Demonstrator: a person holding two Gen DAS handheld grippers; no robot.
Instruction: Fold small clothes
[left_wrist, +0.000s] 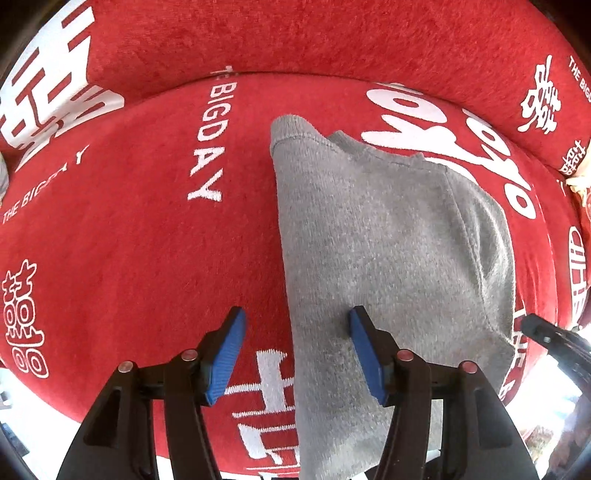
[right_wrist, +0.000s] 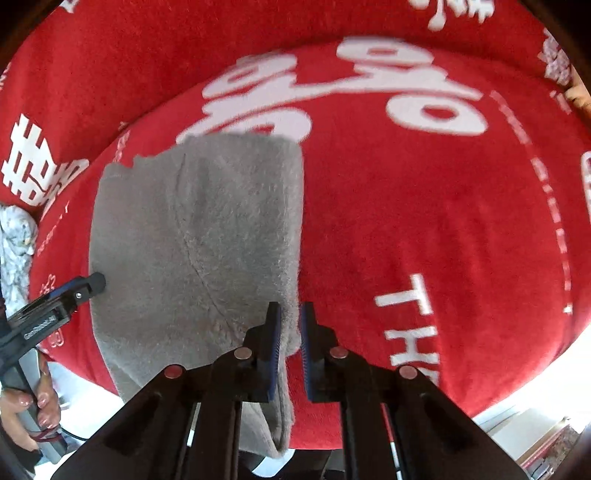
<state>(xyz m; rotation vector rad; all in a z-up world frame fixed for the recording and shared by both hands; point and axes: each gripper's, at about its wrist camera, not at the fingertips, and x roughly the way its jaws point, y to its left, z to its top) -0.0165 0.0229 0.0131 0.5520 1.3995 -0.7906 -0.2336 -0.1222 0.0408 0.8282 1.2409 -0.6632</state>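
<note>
One grey garment (left_wrist: 388, 240), near end cut off

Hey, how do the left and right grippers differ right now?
The left gripper stands wide open, straddling the left edge of the gray garment; the right gripper is nearly closed with the garment's right edge between its pads. It is not clear whether the right one is pinching. Both have blue pads.
</note>
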